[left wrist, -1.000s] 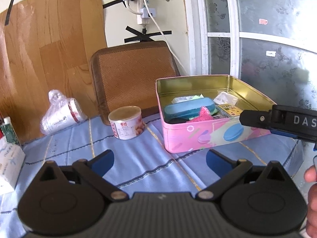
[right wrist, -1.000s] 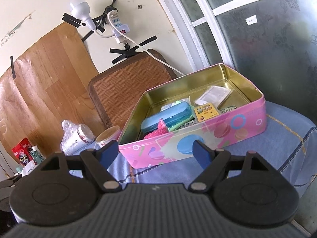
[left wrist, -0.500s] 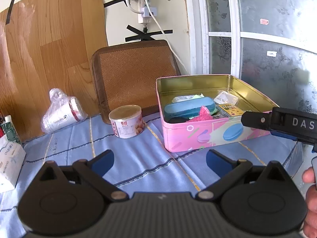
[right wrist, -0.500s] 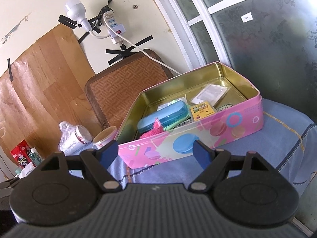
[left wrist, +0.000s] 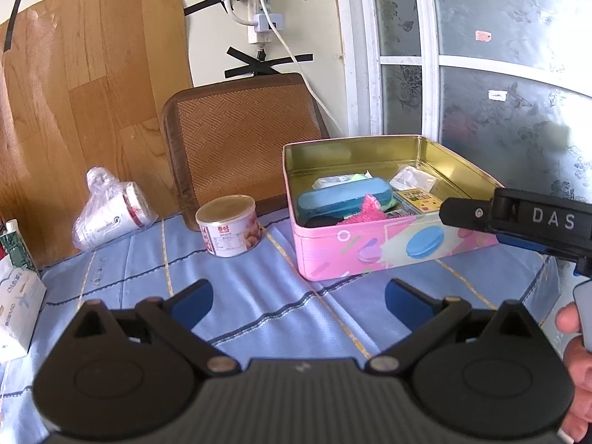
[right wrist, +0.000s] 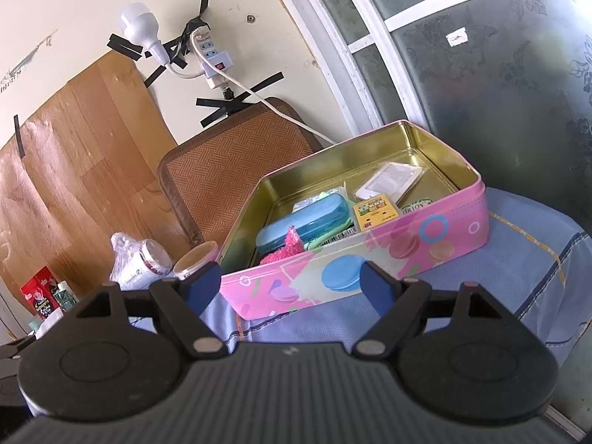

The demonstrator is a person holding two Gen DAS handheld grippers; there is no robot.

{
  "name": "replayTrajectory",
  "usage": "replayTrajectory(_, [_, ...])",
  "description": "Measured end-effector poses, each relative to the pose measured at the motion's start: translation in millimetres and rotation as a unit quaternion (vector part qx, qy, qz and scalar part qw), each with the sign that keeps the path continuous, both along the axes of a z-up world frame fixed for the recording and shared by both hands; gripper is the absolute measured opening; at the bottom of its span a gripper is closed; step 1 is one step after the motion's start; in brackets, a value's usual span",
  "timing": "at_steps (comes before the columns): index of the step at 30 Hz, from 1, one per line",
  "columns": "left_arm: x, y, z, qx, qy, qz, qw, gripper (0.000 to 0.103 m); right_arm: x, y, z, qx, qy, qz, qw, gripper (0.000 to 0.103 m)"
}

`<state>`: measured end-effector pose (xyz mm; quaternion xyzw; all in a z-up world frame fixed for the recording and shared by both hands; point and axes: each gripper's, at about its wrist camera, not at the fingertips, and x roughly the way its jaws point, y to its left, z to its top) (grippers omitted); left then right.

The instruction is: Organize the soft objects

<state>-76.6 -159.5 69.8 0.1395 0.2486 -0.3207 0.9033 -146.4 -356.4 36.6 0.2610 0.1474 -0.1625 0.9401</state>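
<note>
The pink tin box [right wrist: 370, 255] is glossy printed metal — brassy and shiny inside. A fuzzy pink cloth [right wrist: 286, 248] lies in it; the blue tablecloth [left wrist: 259, 296] is matt woven fabric — stitched.

Blue-clothed table [left wrist: 259, 307] bearing pink tin [left wrist: 388, 248], can [left wrist: 229, 227], bagged cups [left wrist: 111, 214], tissue pack [left wrist: 16, 307].

"DAS" in white letters on the right gripper [left wrist: 532, 222].
</note>
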Motion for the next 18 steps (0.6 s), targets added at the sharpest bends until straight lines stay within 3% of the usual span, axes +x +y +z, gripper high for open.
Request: replayTrajectory(18, [-3.4, -3.4, -1.6, 0.008, 0.005, -0.011, 0.9999, 0.103, -3.7, -1.3, -0.4, 0.003, -0.007, -0.014, 1.000, 0.084])
